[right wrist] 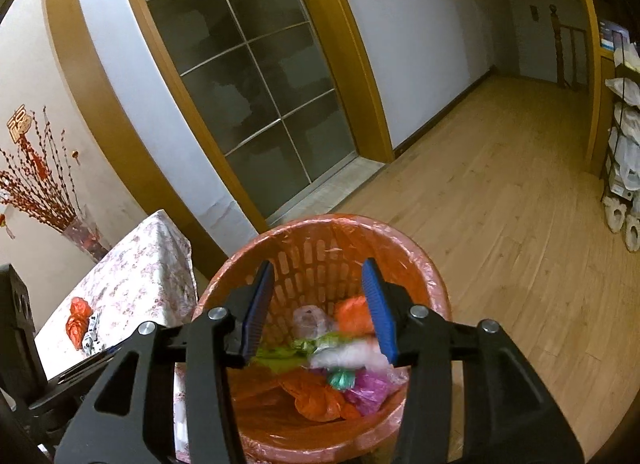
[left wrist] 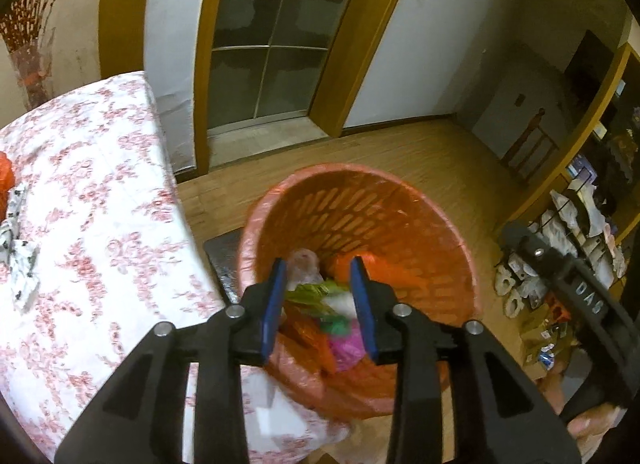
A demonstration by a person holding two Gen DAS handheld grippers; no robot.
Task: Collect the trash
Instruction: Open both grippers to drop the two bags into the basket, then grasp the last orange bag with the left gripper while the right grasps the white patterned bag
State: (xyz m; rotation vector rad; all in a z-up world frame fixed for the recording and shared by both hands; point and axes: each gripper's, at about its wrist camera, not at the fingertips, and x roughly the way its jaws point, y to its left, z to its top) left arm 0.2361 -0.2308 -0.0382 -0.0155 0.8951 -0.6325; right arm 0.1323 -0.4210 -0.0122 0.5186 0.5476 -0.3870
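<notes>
An orange slotted trash basket [left wrist: 400, 200] lined with a plastic bag stands on the wood floor beside the table; it also shows in the right wrist view [right wrist: 320, 228]. Crumpled plastic bags, orange, green, white and pink [right wrist: 344, 368], lie inside it [left wrist: 340, 328]. My left gripper [left wrist: 320, 300] is open and empty above the basket's near rim. My right gripper [right wrist: 320, 304] is open and empty over the basket's mouth; a blurred green and white bag [right wrist: 340, 348] is just below it. An orange bag [right wrist: 78, 320] and a black-and-white wrapper [right wrist: 90, 338] lie on the table.
A table with a pink floral cloth [left wrist: 88, 204] stands left of the basket. A glass sliding door [left wrist: 272, 44] is behind. A vase of red branches [right wrist: 40, 192] stands at the table's far end. A shelf rack with bags and shoes [left wrist: 560, 264] stands at the right.
</notes>
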